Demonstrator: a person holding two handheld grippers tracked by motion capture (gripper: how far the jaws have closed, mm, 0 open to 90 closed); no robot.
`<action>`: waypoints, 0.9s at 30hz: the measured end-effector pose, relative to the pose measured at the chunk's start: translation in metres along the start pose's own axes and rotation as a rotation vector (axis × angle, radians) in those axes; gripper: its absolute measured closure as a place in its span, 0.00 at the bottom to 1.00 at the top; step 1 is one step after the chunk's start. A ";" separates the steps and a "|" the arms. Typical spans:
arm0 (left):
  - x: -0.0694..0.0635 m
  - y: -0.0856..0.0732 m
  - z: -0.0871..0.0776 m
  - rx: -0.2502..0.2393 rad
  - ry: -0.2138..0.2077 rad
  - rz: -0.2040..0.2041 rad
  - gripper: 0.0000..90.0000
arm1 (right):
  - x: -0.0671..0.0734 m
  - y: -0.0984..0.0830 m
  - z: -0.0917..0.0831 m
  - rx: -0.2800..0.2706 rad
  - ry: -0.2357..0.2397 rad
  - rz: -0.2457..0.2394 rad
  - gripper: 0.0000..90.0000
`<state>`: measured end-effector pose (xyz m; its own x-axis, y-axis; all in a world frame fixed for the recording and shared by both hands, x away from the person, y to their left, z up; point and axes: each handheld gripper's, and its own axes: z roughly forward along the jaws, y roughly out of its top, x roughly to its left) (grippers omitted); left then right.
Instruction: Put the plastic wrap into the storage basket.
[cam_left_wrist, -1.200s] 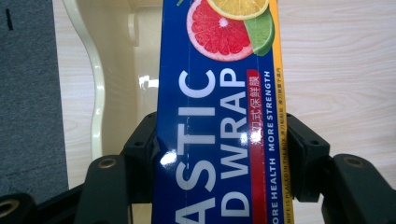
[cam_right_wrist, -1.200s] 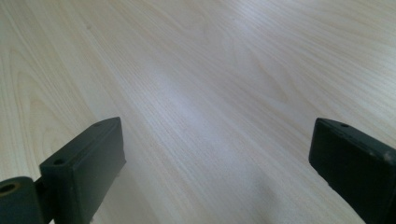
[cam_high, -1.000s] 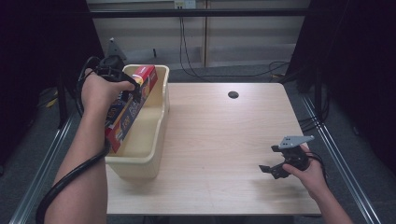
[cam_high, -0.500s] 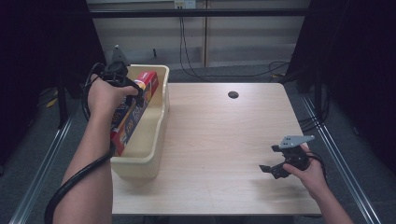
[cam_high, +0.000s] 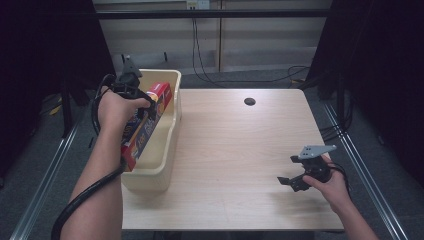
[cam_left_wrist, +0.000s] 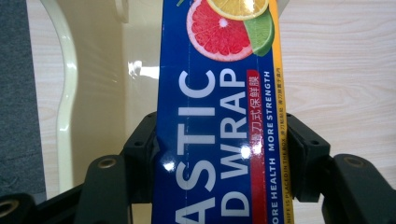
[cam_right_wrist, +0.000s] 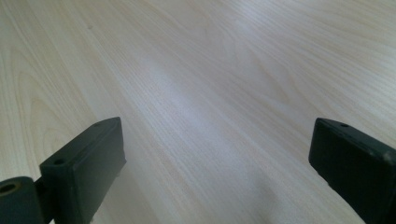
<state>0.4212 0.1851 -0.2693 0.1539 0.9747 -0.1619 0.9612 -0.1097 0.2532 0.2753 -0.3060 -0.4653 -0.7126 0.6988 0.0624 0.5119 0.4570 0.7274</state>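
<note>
A long plastic wrap box (cam_high: 145, 127), red on one side and blue with citrus pictures on the other, leans tilted inside the cream basin (cam_high: 167, 145) at the table's left edge. My left gripper (cam_high: 146, 106) is shut on that box near its upper end. In the left gripper view the blue face of the plastic wrap box (cam_left_wrist: 219, 116) is clamped between both black jaws, with the basin wall (cam_left_wrist: 65, 107) beside it. My right gripper (cam_high: 289, 183) rests low over the table's front right part, open, with bare wood (cam_right_wrist: 196, 102) between its jaws.
The wooden table (cam_high: 240, 150) has a round dark cable hole (cam_high: 249, 101) near its far edge. Cables hang behind the table at the wall. Metal rails run along the floor on both sides.
My left hand has lifted and shifted the upper end of the box a little to the right, and the basin has slid slightly with it. The right gripper has stayed still.
</note>
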 end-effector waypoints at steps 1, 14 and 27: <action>0.000 0.000 0.003 0.003 -0.002 -0.010 0.45 | 0.000 0.000 0.000 0.001 -0.003 0.002 0.04; 0.002 -0.002 0.016 0.024 -0.014 -0.026 0.45 | 0.000 0.001 0.002 -0.002 0.001 -0.006 0.04; 0.003 -0.004 0.025 0.045 -0.019 -0.049 0.45 | -0.001 0.002 0.002 -0.001 -0.001 -0.001 0.04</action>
<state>0.4235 0.1837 -0.2944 0.1101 0.9754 -0.1911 0.9770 -0.0709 0.2010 0.2774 -0.3048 -0.4652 -0.7126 0.6988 0.0612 0.5110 0.4573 0.7279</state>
